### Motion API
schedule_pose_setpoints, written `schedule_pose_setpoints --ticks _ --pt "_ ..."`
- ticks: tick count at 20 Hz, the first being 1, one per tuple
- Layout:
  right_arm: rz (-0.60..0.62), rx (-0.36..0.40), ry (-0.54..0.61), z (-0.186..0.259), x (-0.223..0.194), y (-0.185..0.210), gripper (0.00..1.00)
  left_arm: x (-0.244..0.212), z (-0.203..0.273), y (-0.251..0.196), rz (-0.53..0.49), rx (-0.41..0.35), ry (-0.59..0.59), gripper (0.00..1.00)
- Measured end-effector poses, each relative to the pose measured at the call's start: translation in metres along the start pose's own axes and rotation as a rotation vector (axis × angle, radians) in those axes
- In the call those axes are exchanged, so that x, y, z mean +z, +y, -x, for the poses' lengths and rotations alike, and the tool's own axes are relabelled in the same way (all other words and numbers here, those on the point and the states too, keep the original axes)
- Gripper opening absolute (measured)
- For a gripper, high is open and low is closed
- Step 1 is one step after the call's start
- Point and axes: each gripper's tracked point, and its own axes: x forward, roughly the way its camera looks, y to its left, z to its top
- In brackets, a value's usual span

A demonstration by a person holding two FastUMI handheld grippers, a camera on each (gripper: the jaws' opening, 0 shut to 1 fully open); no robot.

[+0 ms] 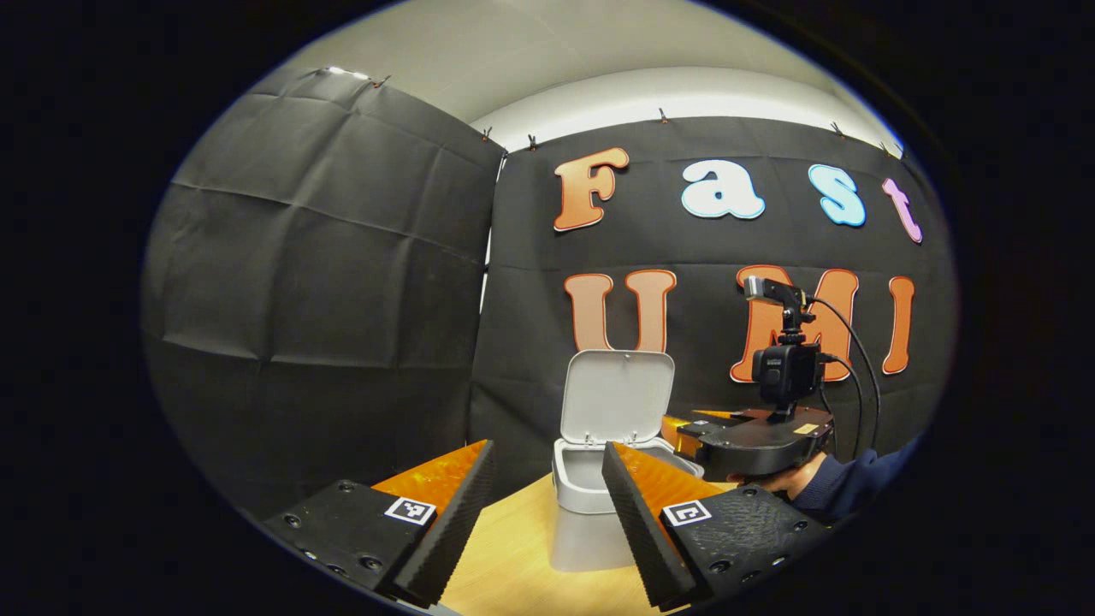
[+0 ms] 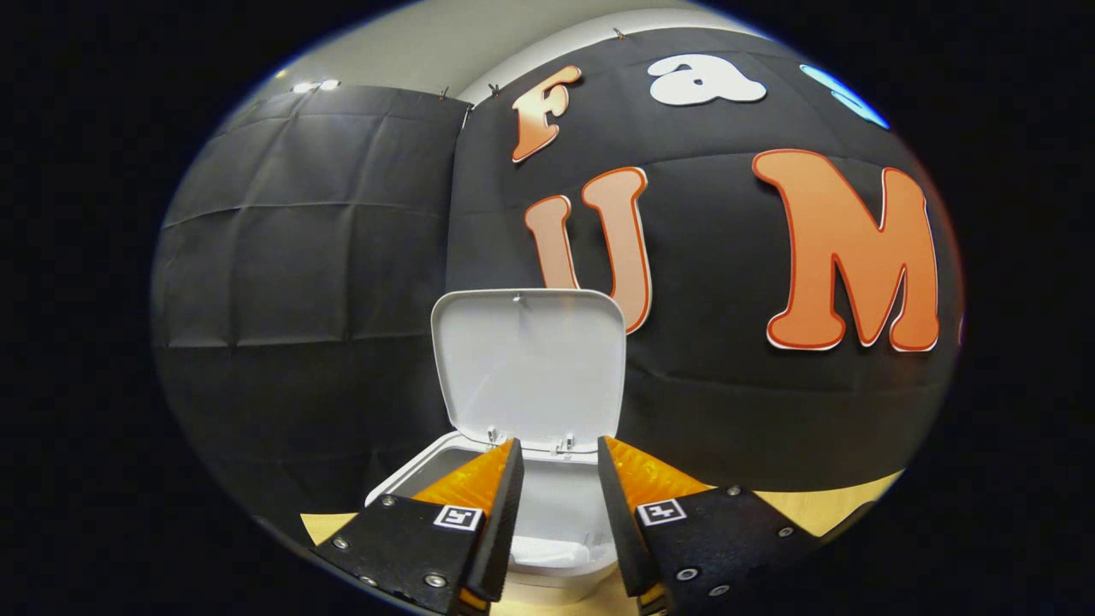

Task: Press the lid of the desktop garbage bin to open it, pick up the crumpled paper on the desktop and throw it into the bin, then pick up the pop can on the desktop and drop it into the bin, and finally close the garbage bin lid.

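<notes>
The white desktop bin [image 1: 586,505] stands on the wooden desktop with its lid [image 1: 618,395] swung upright. My left gripper [image 1: 548,449] hangs open in front of it, nothing between its fingers. In the left gripper view my right gripper [image 1: 680,430] hovers over the bin's right rim, held by a hand. In the right gripper view the bin's mouth [image 2: 428,469] lies just under my right gripper [image 2: 559,441], which is open and holds nothing. The lid [image 2: 529,368] rises behind it. Something pale [image 2: 552,550] lies inside the bin; what it is I cannot tell.
Black cloth walls close in behind and left of the bin. A hand in a dark blue sleeve [image 1: 843,483] reaches in from the right. Bare wooden desktop [image 1: 513,565] stretches before the bin and off to its right [image 2: 821,509].
</notes>
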Motion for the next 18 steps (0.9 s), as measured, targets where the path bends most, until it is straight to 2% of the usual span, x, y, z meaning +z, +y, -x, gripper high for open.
schedule_pose_setpoints --ticks 1,5,12,13,14,18 --pt "0.005 -0.003 -0.007 0.004 0.002 -0.003 0.58 0.001 -0.001 -0.005 -0.001 -0.010 0.001 0.81" --pt "0.010 -0.016 -0.014 0.016 0.002 -0.013 0.73 -0.002 -0.005 -0.021 -0.007 -0.050 0.004 0.81" --pt "-0.015 -0.040 -0.030 0.037 0.003 -0.030 0.85 -0.005 -0.004 -0.038 -0.016 -0.084 0.009 0.81" --pt "-0.015 -0.042 -0.030 0.042 0.002 -0.032 0.96 -0.006 -0.004 -0.039 -0.017 -0.089 0.012 0.81" --pt "-0.016 -0.044 -0.031 0.047 0.002 -0.033 0.87 -0.009 -0.005 -0.043 -0.017 -0.095 0.015 0.81" --pt "-0.010 -0.062 -0.050 0.071 0.007 -0.047 0.87 -0.013 -0.005 -0.061 -0.021 -0.128 0.026 0.81"
